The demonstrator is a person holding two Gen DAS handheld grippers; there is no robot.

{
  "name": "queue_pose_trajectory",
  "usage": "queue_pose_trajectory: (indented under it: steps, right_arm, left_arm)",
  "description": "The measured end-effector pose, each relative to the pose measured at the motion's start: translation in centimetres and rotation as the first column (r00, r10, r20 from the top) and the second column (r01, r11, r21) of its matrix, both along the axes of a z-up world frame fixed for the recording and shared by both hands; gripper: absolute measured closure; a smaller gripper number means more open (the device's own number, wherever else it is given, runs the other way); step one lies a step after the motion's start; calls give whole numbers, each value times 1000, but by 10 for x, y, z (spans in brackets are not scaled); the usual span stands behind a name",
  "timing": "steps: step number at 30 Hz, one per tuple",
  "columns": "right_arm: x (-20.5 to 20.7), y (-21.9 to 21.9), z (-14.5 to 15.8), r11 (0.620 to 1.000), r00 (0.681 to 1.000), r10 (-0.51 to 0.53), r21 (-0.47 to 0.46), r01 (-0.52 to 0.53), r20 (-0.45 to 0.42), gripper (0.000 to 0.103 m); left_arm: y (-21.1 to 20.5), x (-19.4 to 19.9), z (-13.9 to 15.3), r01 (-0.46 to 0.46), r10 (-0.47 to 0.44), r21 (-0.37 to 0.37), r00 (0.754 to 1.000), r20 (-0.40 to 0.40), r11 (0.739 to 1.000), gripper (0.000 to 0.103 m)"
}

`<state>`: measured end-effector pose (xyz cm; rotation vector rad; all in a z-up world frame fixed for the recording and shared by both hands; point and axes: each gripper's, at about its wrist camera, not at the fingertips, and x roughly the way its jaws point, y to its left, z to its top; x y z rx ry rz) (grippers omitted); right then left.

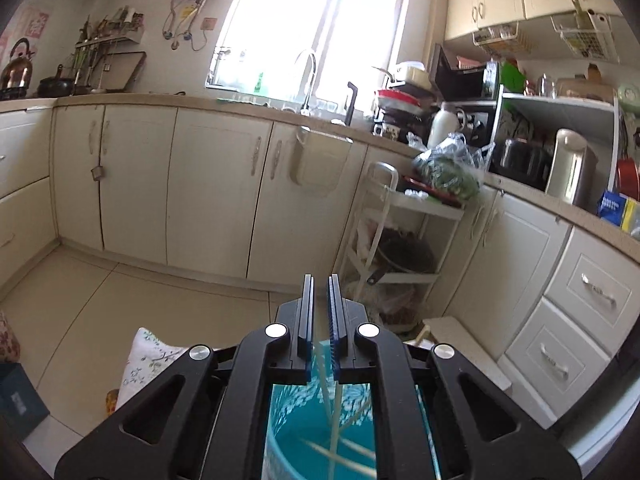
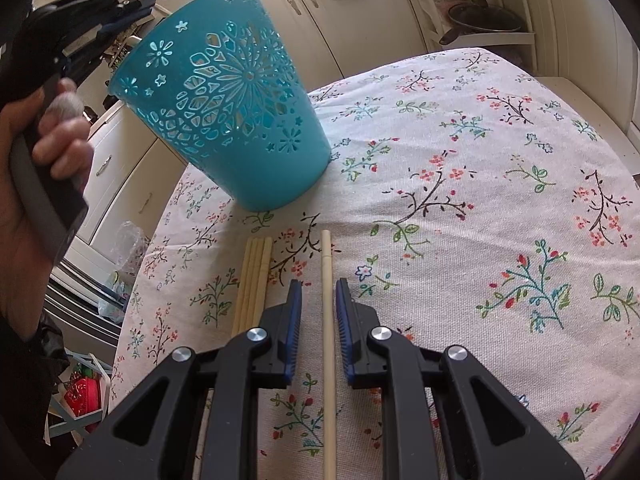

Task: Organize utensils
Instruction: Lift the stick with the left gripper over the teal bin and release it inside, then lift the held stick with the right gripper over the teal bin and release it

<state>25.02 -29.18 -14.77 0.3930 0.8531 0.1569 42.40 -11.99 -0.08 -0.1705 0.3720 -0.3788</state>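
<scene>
The chopsticks are going into the teal basket [image 2: 224, 108] one at a time, and right now the job sits between two of them. The basket is the thing to steer by: thin moulded plastic, tapered like a bucket, its wall cut through with flower and star shapes, standing on the tablecloth [image 2: 500, 200], a coarse pale weave printed with sprigs. Above its rim the left gripper [image 1: 320, 312] points out over the kitchen floor, its jaws drawn to a narrow slit with nothing between them; under it, inside the basket, several pale sticks [image 1: 334, 420] lean against the smooth teal bottom, so I judge that side has finished a drop. A hand [image 2: 60, 148] wraps the grip of that tool, left of the basket. Nearer than the basket, a single chopstick [image 2: 328, 320] lies on the cloth, straight, round and of light matt wood; the right gripper [image 2: 318, 300] straddles it with jaws narrowly apart, the ribbed blue pads [image 2: 344, 320] near the wood but clear of it on both sides. Just left of that stick lies a tidy bundle [image 2: 254, 280] of four more, side by side. The next move, I would say, is to close on the single stick squarely, since a round, slim shaft may roll or pivot, then lift it and tip it into the basket's mouth.
</scene>
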Motion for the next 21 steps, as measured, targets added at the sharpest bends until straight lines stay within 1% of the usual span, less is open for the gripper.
queue_pose_trajectory:
  steps: [2,4,5,6,7,8,10,11,12,13,15,17,18,19,20,21]
  right_arm:
    - [0,0,0,1000,1000,0,0,0,0,85]
    - [0,0,0,1000,1000,0,1,0,0,85]
    - [0,0,0,1000,1000,1,3,-1,1,85]
    - [0,0,0,1000,1000,1,4,-1,1,84]
    - [0,0,0,1000,1000,4,4,-4,2,82]
    - [0,1,0,1000,1000,9,4,-9,4,81]
    - [-1,3,2,1000,1000,18,-8,-18,6,79]
    - [-1,5,2,1000,1000,20,-12,-20,7,78]
    - [-2,6,2,1000,1000,22,-19,-21,7,78]
    - [-1,6,2,999,1000,22,-23,-22,6,78]
    - [-2,11,3,998,1000,25,-51,-25,3,78]
    - [-5,22,6,990,999,34,-137,-34,-1,81]
    - [-8,30,7,978,999,39,-203,-39,-5,82]
    - [-10,38,8,961,999,44,-271,-44,-8,87]
    - [-11,43,8,945,999,44,-323,-44,-9,91]
    - [-12,46,7,932,999,47,-359,-46,-8,91]
  left_arm:
    - [2,-8,-3,19,-18,23,1000,-21,1000,88]
    - [8,-22,-6,21,-19,42,999,-34,999,70]
    - [12,-28,-7,17,-15,44,999,-36,999,65]
    - [17,-35,-8,13,-11,43,999,-39,999,58]
    - [24,-43,-10,7,-6,39,999,-41,999,53]
    - [33,-54,-11,-1,3,32,999,-47,999,50]
    - [50,-73,-18,-22,23,17,998,-61,1000,40]
    - [59,-81,-23,-32,33,14,997,-68,999,38]
    - [66,-88,-29,-44,45,14,996,-78,999,32]
    - [76,-97,-42,-64,66,18,993,-101,998,27]
    - [90,-102,-65,-83,85,16,983,-162,996,26]
    - [101,-104,-95,-104,105,14,963,-248,994,26]
    - [106,-104,-107,-113,111,10,954,-279,994,26]
    - [109,-105,-119,-122,117,5,943,-311,993,26]
    - [111,-106,-126,-123,117,2,938,-325,992,26]
    - [111,-107,-133,-121,113,0,933,-341,993,26]
